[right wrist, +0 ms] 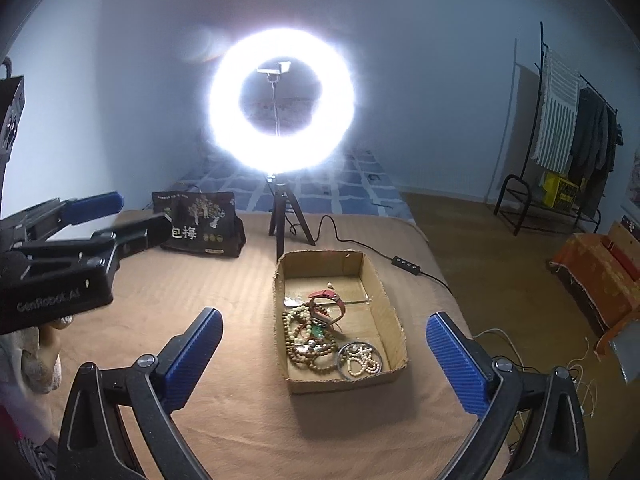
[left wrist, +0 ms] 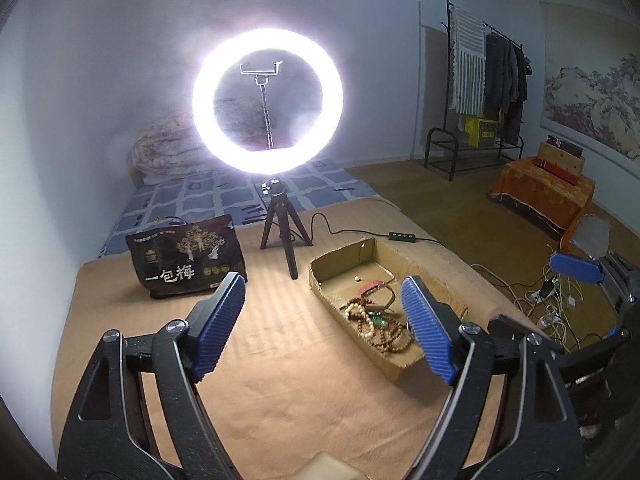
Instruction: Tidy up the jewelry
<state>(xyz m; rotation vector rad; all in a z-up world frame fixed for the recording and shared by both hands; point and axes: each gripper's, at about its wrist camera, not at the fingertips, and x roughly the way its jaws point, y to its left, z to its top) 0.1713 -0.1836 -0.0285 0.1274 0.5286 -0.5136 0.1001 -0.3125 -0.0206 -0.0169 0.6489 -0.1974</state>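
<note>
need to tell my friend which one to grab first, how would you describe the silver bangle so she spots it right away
Start at the ring light on its tripod; just in front of it sits an open cardboard box on the tan cover. In the box's near right corner lies the silver bangle, a plain thin metal hoop ringing pale pearl beads, unlike the brown bead strands beside it.

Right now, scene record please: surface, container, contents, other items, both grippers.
surface: tan striped cloth over the table
container: open brown cardboard box, shallow, ragged rim
contents: wooden bead strands, red strap watch, silver bangle around a pale bead bracelet; all lie inside the box
other items: lit ring light on a black tripod behind the box; dark printed snack bag standing left of the tripod
left gripper: open, empty
right gripper: open, empty, box ahead
</note>
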